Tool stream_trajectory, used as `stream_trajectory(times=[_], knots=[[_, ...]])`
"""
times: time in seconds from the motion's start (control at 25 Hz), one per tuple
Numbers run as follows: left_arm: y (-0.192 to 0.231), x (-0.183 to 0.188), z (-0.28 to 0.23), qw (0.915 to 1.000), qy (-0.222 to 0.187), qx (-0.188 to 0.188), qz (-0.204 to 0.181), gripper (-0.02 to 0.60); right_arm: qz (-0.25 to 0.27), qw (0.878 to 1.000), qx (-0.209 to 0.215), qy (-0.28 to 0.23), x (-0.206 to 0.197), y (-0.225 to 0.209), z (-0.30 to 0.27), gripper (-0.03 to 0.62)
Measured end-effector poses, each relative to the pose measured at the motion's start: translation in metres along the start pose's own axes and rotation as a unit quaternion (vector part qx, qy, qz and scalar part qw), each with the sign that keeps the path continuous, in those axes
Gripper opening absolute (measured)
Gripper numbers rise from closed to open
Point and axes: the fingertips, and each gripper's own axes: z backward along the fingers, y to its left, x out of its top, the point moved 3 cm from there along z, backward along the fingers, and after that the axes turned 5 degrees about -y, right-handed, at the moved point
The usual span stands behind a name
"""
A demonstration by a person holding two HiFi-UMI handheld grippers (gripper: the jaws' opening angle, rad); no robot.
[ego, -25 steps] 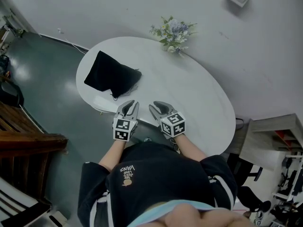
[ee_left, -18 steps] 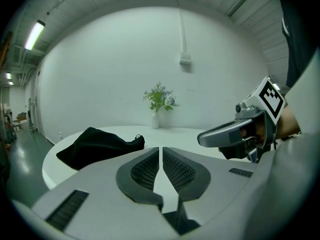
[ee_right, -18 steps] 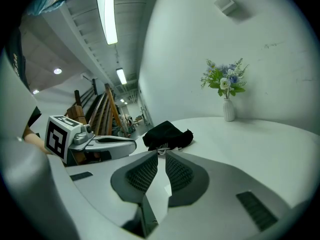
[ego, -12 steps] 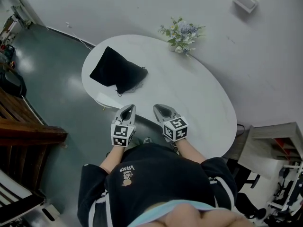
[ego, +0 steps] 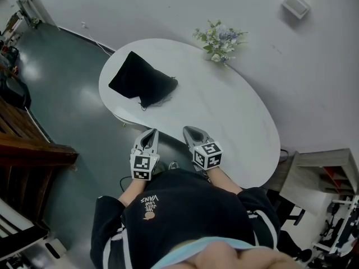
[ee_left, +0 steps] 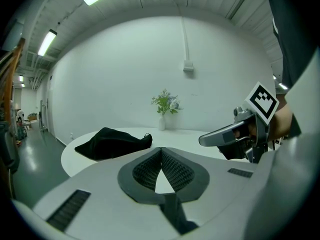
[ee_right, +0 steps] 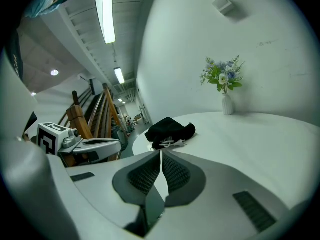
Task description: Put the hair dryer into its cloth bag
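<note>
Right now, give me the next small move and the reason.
Probably open the left claw and reach for the black cloth bag. The claw is shut and empty by the near edge of the table, short of the bag, and a white cord lies at the bag's mouth.

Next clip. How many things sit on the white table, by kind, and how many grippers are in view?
Black cloth bag: 1
Vase of flowers: 1
White cord at the bag's mouth: 1
Grippers: 2, left gripper and right gripper, both shut and empty
Total: 5
</note>
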Motion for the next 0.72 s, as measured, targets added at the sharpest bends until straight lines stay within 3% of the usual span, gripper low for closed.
stream_trajectory(times=[0.72], knots=[[0.001, -0.003, 0.020, 0.9997, -0.006, 0.022, 0.013, 0.020, -0.006, 1.000, -0.008, -0.007, -0.002, 0.004, 0.006, 0.044]])
